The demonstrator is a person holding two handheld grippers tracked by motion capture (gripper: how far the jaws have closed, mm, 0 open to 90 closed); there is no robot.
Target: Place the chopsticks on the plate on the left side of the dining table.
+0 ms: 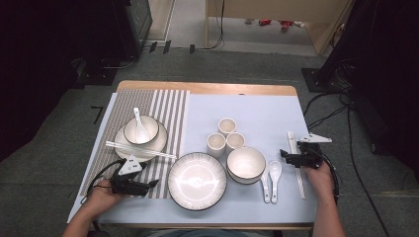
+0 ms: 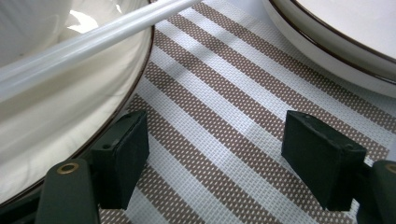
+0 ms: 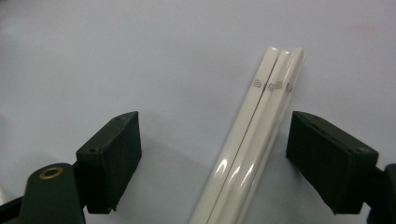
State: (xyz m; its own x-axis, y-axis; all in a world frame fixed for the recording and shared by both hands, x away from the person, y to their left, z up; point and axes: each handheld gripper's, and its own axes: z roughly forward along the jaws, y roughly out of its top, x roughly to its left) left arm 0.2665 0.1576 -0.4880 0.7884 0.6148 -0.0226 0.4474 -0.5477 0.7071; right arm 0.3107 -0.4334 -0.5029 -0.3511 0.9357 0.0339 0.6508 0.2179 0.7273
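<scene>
**Two hand-held grippers at a table set with white dishes and chopsticks**

The right gripper [image 1: 295, 158] sits at the right side of the table, its jaws spread wide on either side of a pair of white chopsticks [image 3: 252, 149]. The pads do not touch them. The chopsticks are glossy and cream-white, lie side by side and touching, have squared far ends and each carry a small grey logo near that end. In the high view this pair [image 1: 296, 165] lies flat on the pale blue table cover [image 1: 257, 111], running from near to far, just right of two white spoons [image 1: 270, 180].

The left gripper [image 1: 148, 185] rests low on the near left, on a brown-and-white striped placemat [image 1: 170, 111]. Its jaws stand wide with nothing between them but the mat. Just beyond it, a second pair of chopsticks [image 1: 141, 150] lies across a white plate [image 1: 123, 143] that holds a bowl and spoon.

In the middle sit a large dark-rimmed plate [image 1: 196, 180], a bowl [image 1: 245, 164] and three small cups [image 1: 225, 135].

The wooden table stands on grey carpet [image 1: 59, 128], with black cables at the right and dark equipment at both far sides.
</scene>
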